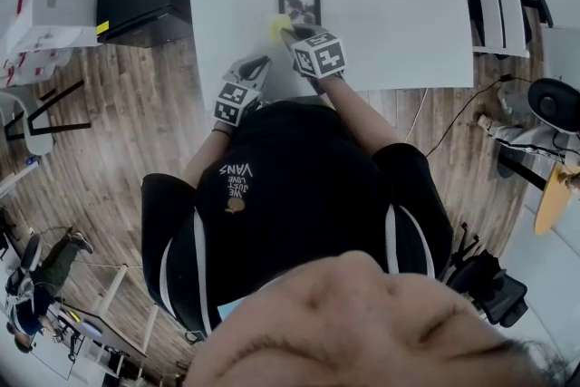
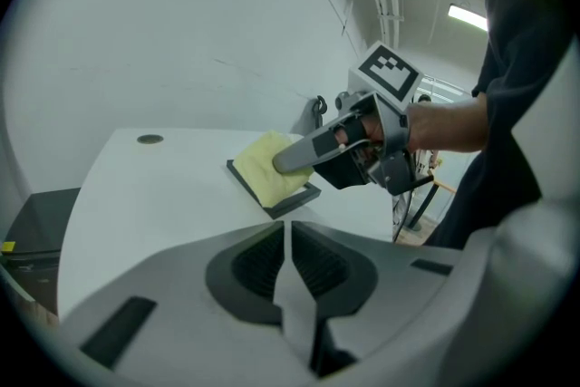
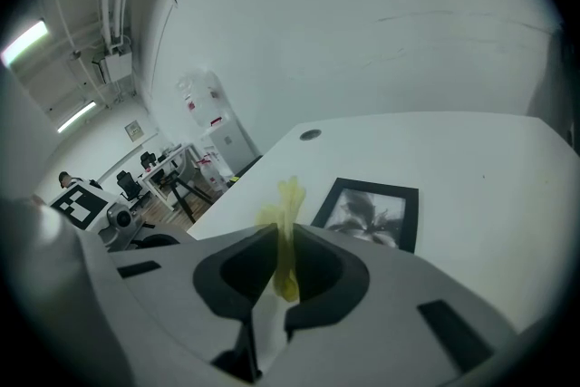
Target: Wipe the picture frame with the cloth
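Right gripper [image 3: 283, 238], cloth [image 3: 290, 195] on picture frame [image 3: 373, 213]

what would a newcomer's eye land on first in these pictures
The bright yellow cloth stands out, pinched in the right gripper at the left edge of the black picture frame, which lies flat on the white table. The left gripper, shut and empty, hangs by the table's near edge.

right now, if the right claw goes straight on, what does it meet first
Probably the picture frame, near its left edge, with the pinched cloth leading; possibly the table beside it. Depth unclear.
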Available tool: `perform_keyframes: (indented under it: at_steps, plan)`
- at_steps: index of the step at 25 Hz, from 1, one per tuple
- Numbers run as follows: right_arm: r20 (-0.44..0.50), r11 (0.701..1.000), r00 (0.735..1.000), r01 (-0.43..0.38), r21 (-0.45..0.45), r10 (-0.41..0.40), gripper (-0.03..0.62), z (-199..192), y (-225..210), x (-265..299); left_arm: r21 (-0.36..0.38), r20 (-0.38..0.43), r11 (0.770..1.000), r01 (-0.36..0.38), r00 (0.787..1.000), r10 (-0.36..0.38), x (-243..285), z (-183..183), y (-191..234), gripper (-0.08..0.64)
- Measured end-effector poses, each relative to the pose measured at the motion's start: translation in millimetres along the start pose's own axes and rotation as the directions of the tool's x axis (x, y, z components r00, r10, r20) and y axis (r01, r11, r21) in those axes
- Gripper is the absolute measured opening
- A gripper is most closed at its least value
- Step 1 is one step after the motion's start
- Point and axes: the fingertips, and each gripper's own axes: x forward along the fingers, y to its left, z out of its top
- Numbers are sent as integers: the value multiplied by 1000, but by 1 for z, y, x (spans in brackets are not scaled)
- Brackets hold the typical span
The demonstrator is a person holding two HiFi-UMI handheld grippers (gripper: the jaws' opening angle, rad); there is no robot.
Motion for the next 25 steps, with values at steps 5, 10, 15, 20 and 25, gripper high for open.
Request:
perform_keyframes:
  at_steps: [5, 10, 15, 20, 25]
  plan:
    - [-25, 1000, 1000, -1, -9, 1, 44, -6, 4, 7, -4, 1, 1000, -2, 1000, 2, -3, -1, 2, 34]
    - [-48, 1000, 999, 21, -4, -21, 44, -17, -4, 9, -4, -2, 1000, 3, 1000, -3, -4, -2, 2, 34]
    - [-52, 999, 998, 47, 13, -47, 44, -26, -15, 5, 4, -9, 1000, 16, 1000, -16, -2, -3, 0, 34]
    - [-49, 995, 995, 91, 32, -89, 44, -32, -32, -7, 15, -13, 999, 34, 999, -33, 1, -2, -2, 34]
    - [-47, 988, 989, 141, 66, -138, 44, -40, -54, -25, 28, -19, 998, 57, 998, -56, 7, 0, -6, 34]
